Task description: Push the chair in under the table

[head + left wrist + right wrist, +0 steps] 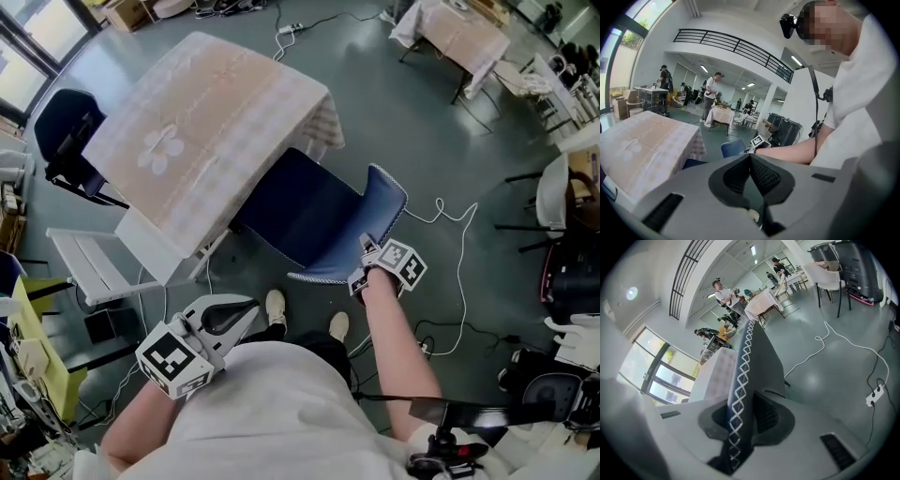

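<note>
A blue chair (305,211) stands at the near side of a table (216,122) covered by a beige checked cloth, its seat partly under the table's edge. My right gripper (366,255) is shut on the top edge of the chair's backrest (384,211). In the right gripper view the backrest's edge with white zigzag stitching (742,380) runs between the pads, with the table (717,373) behind. My left gripper (246,314) hangs close to my body at lower left, shut and holding nothing. The left gripper view shows the backrest (732,147) and the table (642,145) beyond the left gripper (750,164).
A dark chair (61,131) stands at the table's far left, a white rack (94,267) beside its near corner. A white cable (459,253) snakes over the floor right of the chair. Another clothed table (459,33), a white chair (558,192) and black equipment (572,272) stand further right.
</note>
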